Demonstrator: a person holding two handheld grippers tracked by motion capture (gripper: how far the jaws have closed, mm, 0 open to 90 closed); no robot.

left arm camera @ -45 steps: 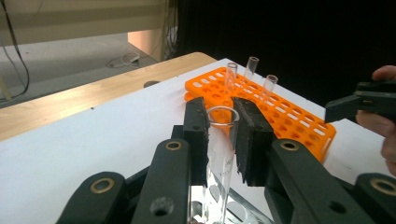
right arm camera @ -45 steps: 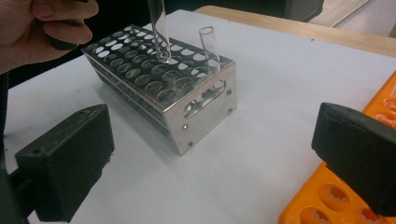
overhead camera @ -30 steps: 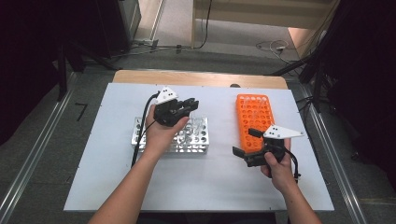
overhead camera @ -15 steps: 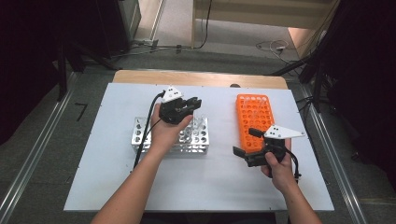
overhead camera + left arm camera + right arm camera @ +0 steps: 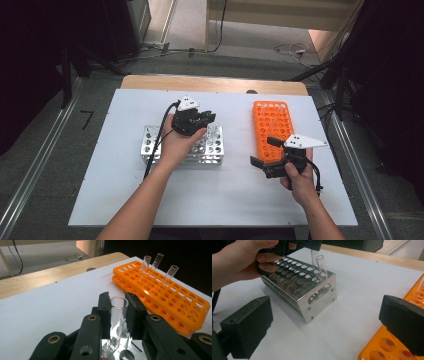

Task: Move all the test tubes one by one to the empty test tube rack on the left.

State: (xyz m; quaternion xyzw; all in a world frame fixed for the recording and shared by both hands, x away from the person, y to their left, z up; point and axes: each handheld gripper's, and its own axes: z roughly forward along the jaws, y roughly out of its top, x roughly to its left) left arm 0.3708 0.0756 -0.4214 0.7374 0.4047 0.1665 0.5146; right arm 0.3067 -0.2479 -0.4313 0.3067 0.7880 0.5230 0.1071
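Left gripper [image 5: 119, 312] clamped on glass test tube [image 5: 117, 320] over metal rack [image 5: 299, 287], frame centre. Right gripper [image 5: 324, 322] jaws apart, empty, beside orange rack [image 5: 272, 127].

Black tongs [image 5: 209, 118] — brass-ringed pivots, white three-cornered top plates, trailing black cables — bare forearms.

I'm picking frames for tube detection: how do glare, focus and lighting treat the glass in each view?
Left gripper view: the held test tube is sharp at its rim, with bright glare off the metal rack beneath it. Right gripper view: jaws soft, tube faint against the white table. High view: even light, dark surroundings, glass too small to discern.
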